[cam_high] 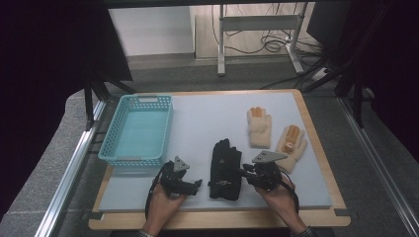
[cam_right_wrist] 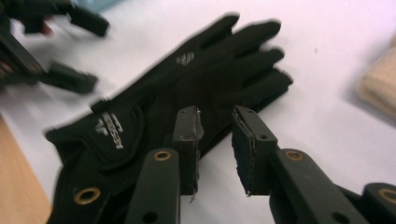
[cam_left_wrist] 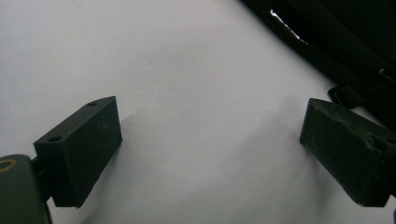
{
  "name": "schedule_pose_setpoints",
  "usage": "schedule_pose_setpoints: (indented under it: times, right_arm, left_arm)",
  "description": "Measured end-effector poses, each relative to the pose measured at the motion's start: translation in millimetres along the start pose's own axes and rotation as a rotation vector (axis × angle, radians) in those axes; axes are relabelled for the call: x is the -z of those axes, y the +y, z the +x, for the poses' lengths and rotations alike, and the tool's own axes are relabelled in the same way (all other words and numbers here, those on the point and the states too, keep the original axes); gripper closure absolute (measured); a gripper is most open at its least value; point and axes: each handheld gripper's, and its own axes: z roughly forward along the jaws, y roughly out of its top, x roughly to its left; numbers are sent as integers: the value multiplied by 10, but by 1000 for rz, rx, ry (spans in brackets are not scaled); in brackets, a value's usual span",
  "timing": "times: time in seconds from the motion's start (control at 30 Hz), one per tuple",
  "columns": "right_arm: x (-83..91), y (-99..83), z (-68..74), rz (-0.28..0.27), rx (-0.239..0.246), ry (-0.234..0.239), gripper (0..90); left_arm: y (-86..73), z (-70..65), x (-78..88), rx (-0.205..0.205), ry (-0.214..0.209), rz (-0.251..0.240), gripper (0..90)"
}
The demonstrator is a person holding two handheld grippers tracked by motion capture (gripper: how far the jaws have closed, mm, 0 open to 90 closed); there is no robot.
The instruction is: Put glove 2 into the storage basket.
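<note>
Right gripper [cam_high: 245,172] at black glove's right edge, jaws narrowly parted, nothing pinched; edge of glove just under tips. Left gripper [cam_high: 196,185] spread wide over bare mat, just left of glove cuff.

Blue-grey mat [cam_high: 207,118] covers desk. Turquoise basket [cam_high: 136,129] at left edge.

Black glove [cam_high: 225,163] lies flat near front edge, centre; fingers point toward far edge, white logo on back and cuff strap. Two cream gloves [cam_high: 259,127] toward right edge, well apart.

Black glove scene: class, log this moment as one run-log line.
black glove: flat on mat | left hand-held gripper: open, beside glove | right hand-held gripper: open at glove edge, nothing gripped | basket: empty
</note>
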Motion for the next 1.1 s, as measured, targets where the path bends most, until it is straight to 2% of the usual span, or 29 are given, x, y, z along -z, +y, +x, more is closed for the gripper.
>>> schedule_pose_setpoints:
  times: [0.1, 0.2, 0.33, 0.37, 0.67, 0.73, 0.83, 0.9, 1.0, 1.1]
  right_arm:
    - [-41, -43, 1, 14, 3, -19, 707]
    - [-48, -129, -67, 19, -12, -42, 707]
    - [-24, -199, -116, 23, -30, -34, 707]
    - [-27, -239, -116, 23, -32, -7, 707]
    - [-200, -267, 20, 51, 7, 49, 706]
    - [-263, -259, 81, 44, 26, 53, 706]
    - [-336, -213, 124, 40, 30, 71, 704]
    - [-355, -200, 137, 40, 34, 71, 703]
    - [-479, -117, 204, 37, 50, 85, 700]
    - [-562, -57, 239, 37, 56, 86, 698]
  left_arm:
    - [0, 0, 0, 1, 0, 0, 58]
    - [0, 2, 1, 1, -1, 0, 58]
    - [0, 3, 4, 2, -3, 0, 60]
    - [-4, 5, 13, 0, -6, 0, 60]
    - [-169, 94, 163, 10, 38, 2, 25]
    - [-234, 145, 231, 3, 67, 5, 16]
    - [-273, 186, 279, -3, 92, 8, 13]
    - [-285, 203, 296, -8, 100, 10, 12]
    - [-315, 241, 325, -21, 111, 5, 9]
    - [-334, 284, 342, -16, 104, 8, 9]
